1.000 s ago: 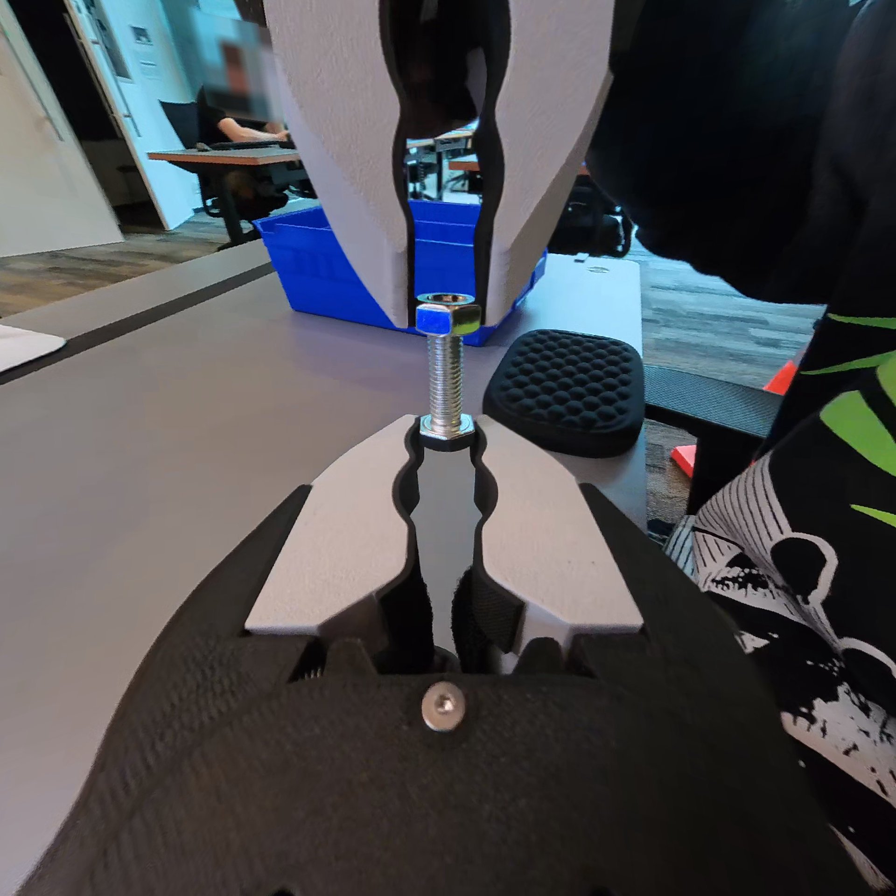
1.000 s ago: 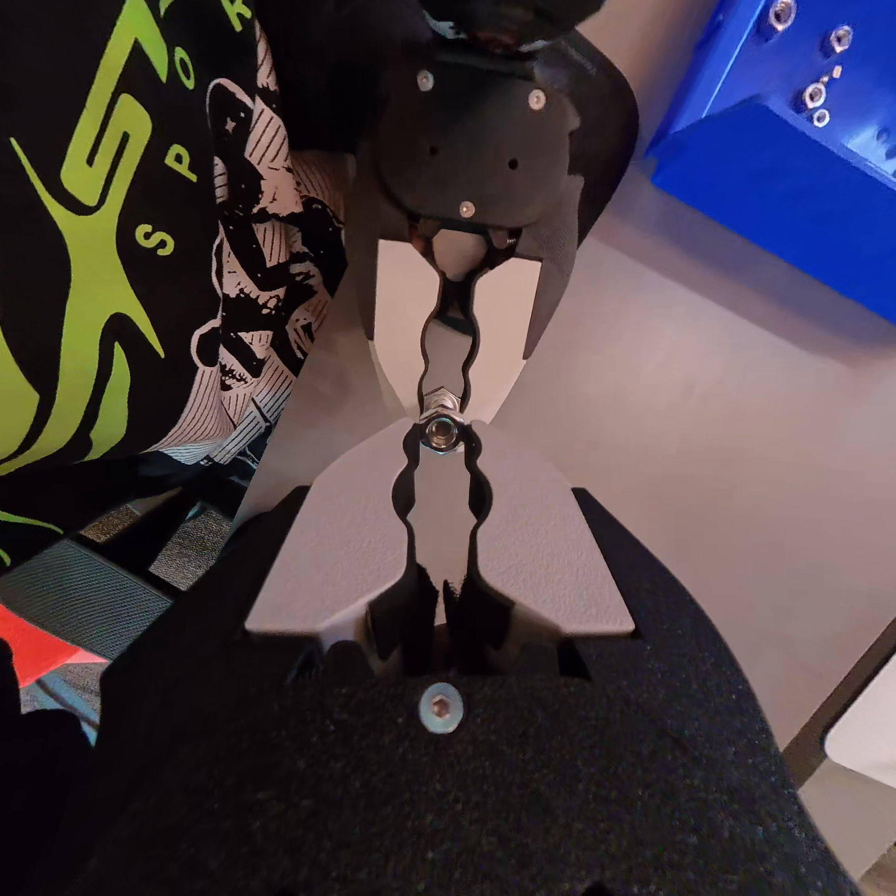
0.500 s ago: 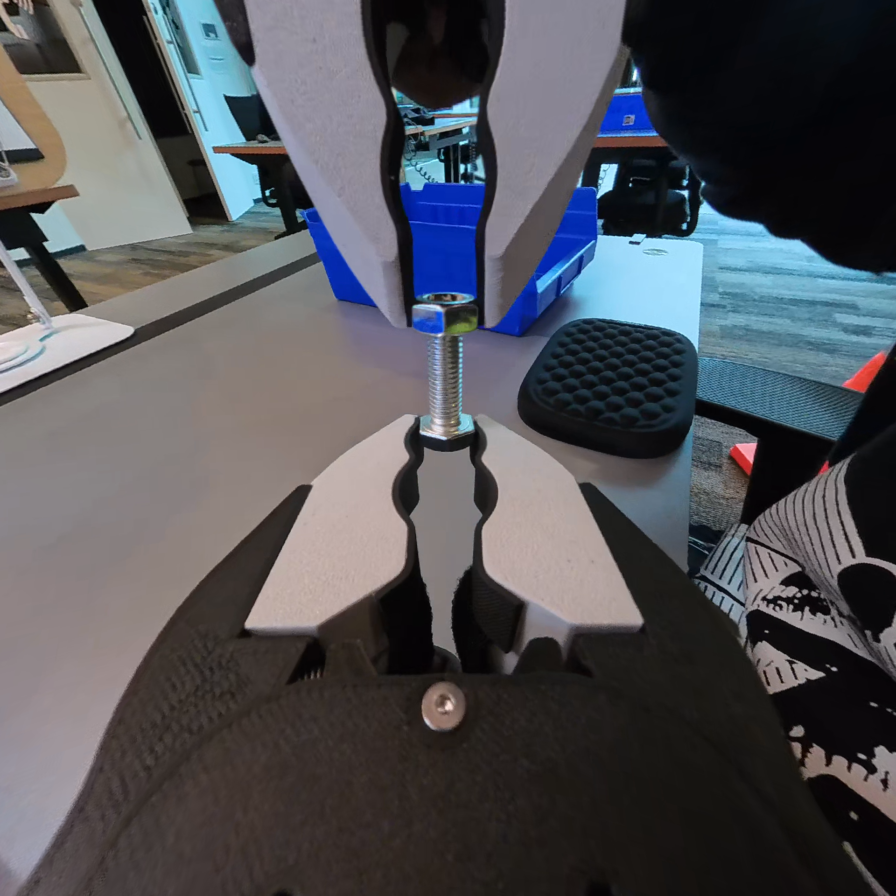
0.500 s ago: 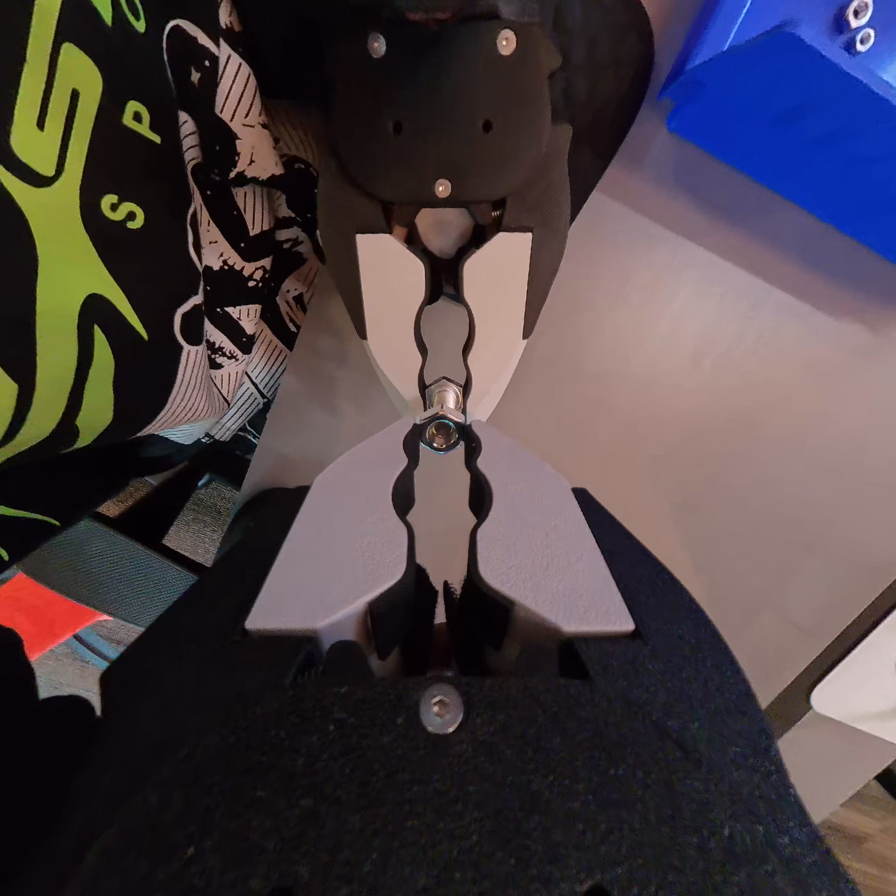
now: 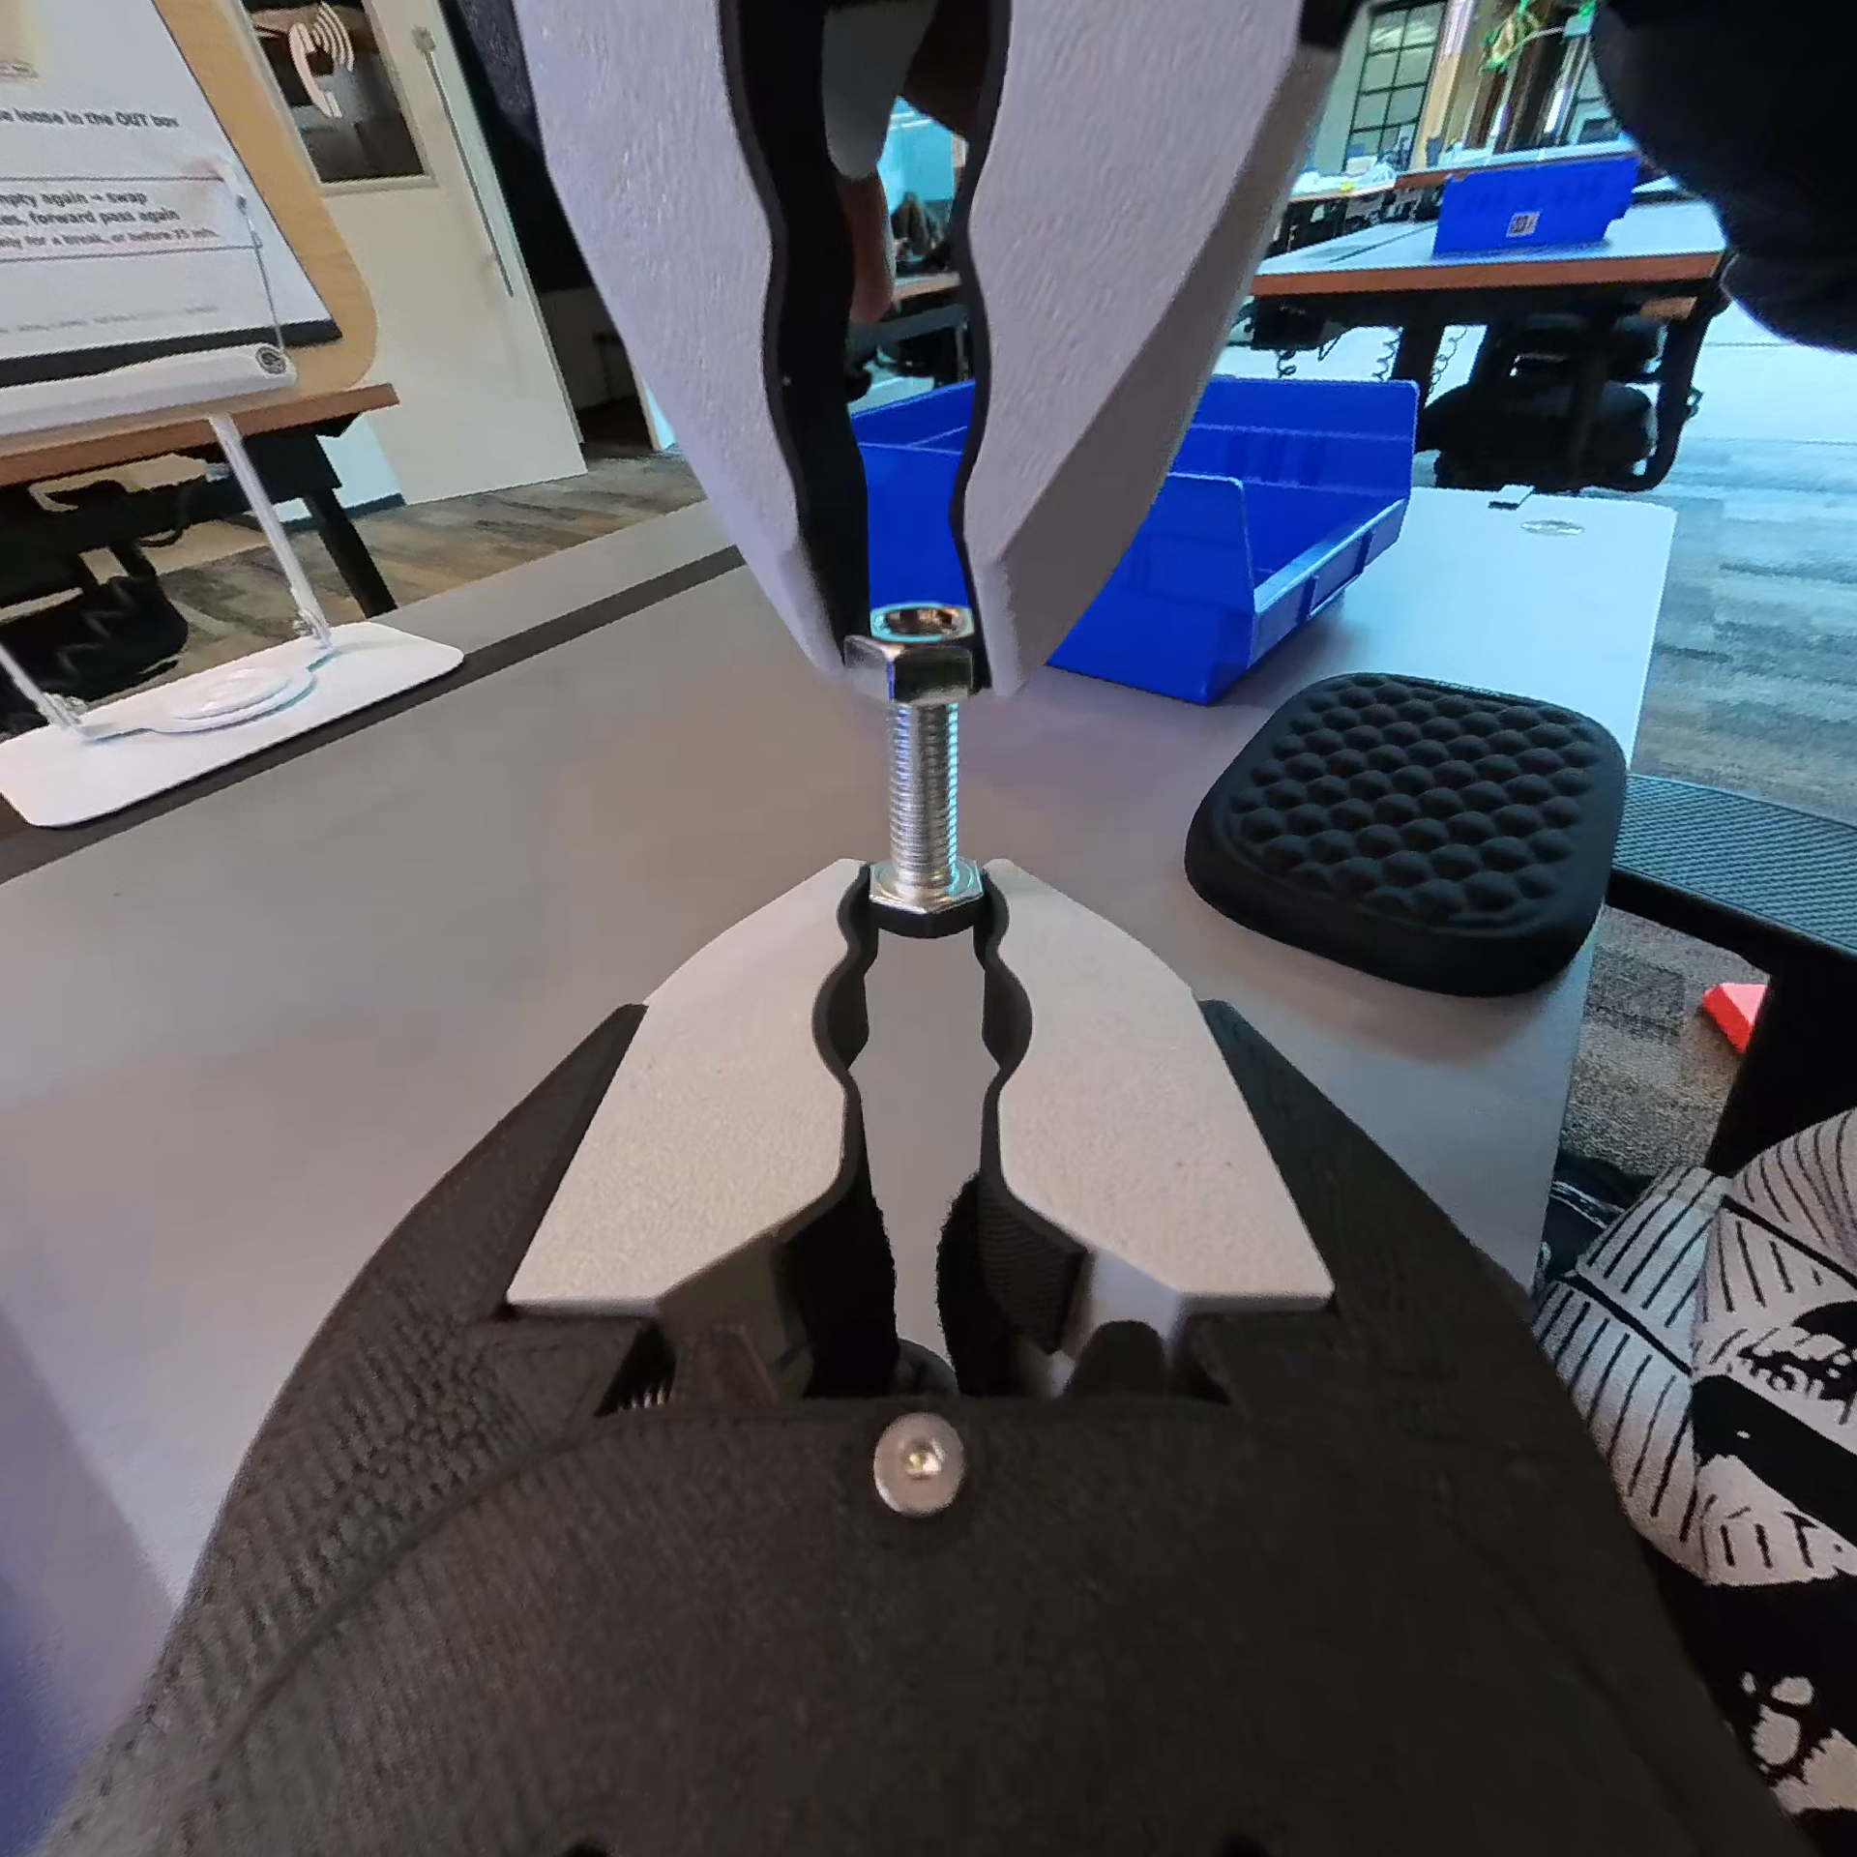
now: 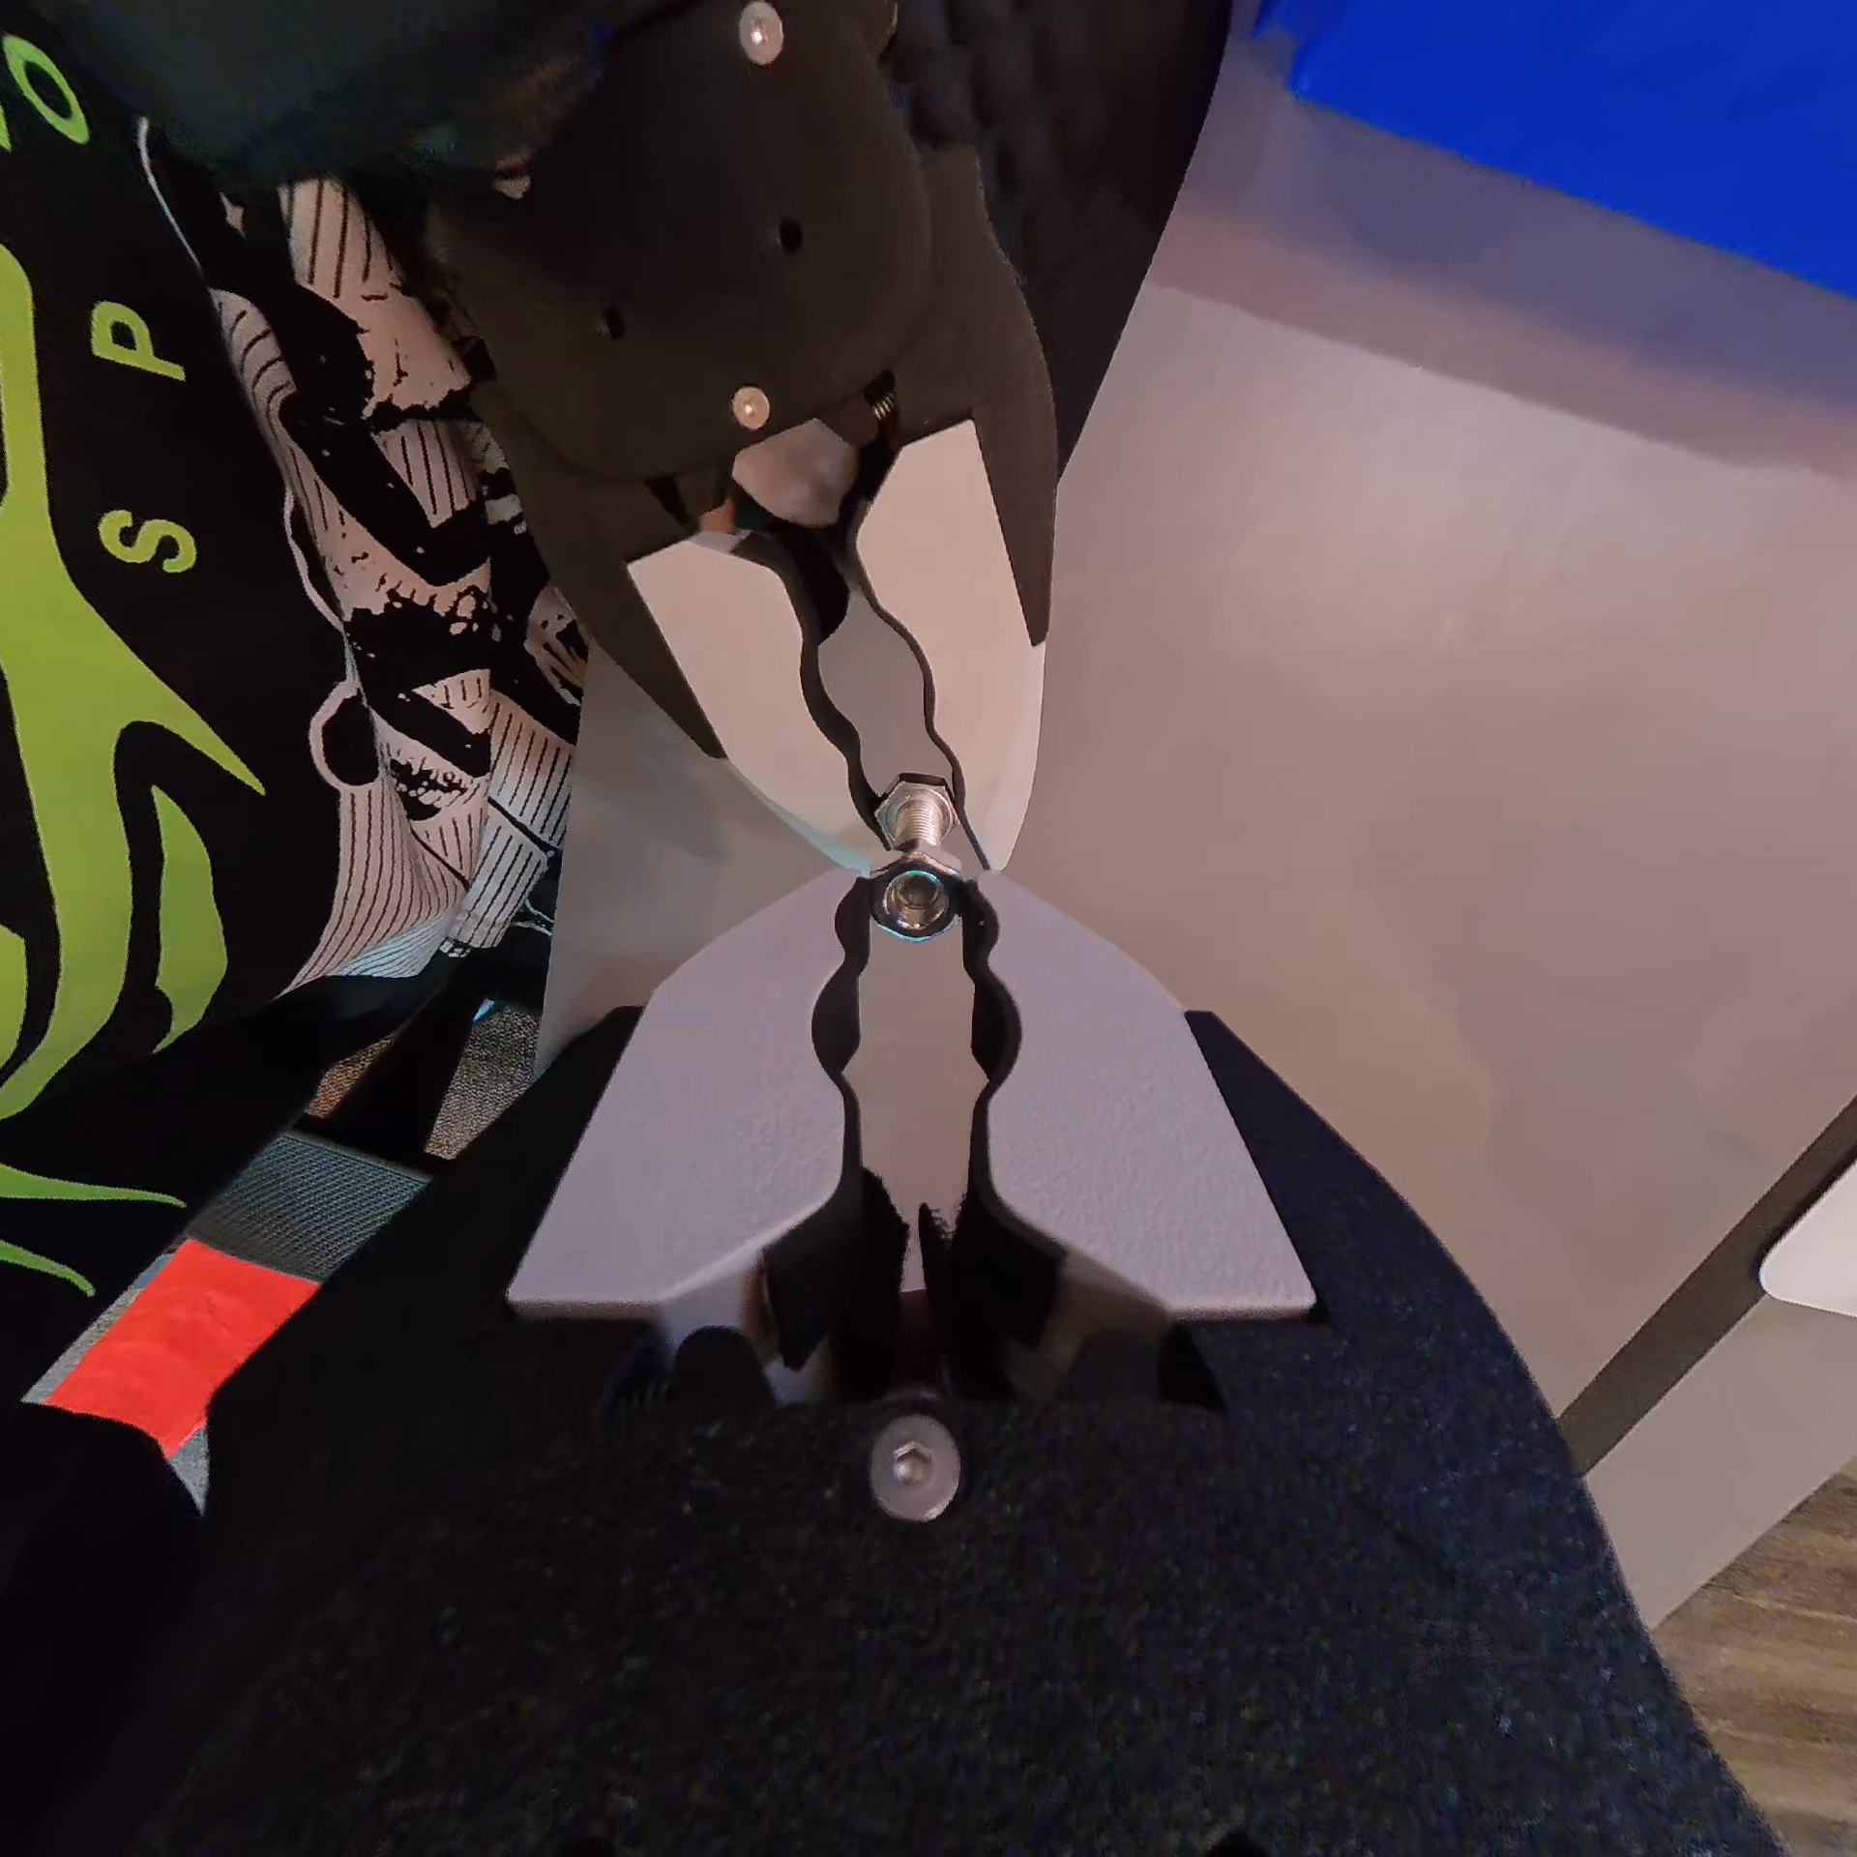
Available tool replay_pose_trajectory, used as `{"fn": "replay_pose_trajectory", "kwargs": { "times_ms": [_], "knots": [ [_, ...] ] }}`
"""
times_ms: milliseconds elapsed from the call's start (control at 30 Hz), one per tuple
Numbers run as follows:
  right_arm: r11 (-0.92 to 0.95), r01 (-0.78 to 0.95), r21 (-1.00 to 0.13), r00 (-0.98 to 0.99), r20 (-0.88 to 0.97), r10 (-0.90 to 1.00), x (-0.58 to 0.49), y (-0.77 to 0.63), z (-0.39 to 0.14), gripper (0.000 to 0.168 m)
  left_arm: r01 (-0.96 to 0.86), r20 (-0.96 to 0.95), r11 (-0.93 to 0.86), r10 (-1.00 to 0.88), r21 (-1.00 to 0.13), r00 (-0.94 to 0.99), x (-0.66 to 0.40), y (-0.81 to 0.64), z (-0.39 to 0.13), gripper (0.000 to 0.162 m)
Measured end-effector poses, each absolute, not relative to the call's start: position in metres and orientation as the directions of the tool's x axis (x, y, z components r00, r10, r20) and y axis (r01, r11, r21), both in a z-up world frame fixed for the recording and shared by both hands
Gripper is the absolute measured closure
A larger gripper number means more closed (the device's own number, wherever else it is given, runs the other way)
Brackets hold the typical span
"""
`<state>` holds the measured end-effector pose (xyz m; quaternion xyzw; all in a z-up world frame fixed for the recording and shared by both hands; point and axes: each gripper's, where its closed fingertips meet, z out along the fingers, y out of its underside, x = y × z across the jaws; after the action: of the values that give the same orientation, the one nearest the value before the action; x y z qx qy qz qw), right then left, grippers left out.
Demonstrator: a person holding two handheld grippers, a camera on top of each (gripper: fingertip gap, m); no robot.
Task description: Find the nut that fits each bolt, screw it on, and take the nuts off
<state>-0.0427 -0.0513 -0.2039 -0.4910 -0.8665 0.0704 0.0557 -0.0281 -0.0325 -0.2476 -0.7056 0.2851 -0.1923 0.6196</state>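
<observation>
Bolt [image 5: 919,794] is held upright between both grippers above the grey table [image 5: 402,904]. Left gripper [image 5: 922,889] is pinched on its hex head; right gripper [image 5: 909,658] is clamped on the nut [image 5: 909,663] at 12 o'clock (blue bin [image 5: 1256,563] behind).

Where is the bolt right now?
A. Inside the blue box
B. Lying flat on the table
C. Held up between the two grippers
C: the bolt stands upright above the table, its bottom end pinched by the left gripper and the nut on its top end pinched by the right gripper.
</observation>
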Motion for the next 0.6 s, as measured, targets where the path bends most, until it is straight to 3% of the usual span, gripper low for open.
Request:
{"fn": "replay_pose_trajectory", "kwargs": {
  "times_ms": [400, 600],
  "knots": [
    [0.513, 0.829, -0.222, -0.523, 0.017, 0.852, -0.047, -0.054, -0.201, 0.148, -0.131, -0.054, -0.07, -0.654, -0.989, 0.755, -0.029, -0.033, -0.246, 0.144],
    [0.45, 0.813, -0.37, -0.478, 0.018, 0.878, -0.053, -0.056, -0.191, 0.111, -0.091, -0.023, -0.069, -0.658, -0.993, 0.752, -0.032, -0.033, -0.242, 0.144]
  ]
}}
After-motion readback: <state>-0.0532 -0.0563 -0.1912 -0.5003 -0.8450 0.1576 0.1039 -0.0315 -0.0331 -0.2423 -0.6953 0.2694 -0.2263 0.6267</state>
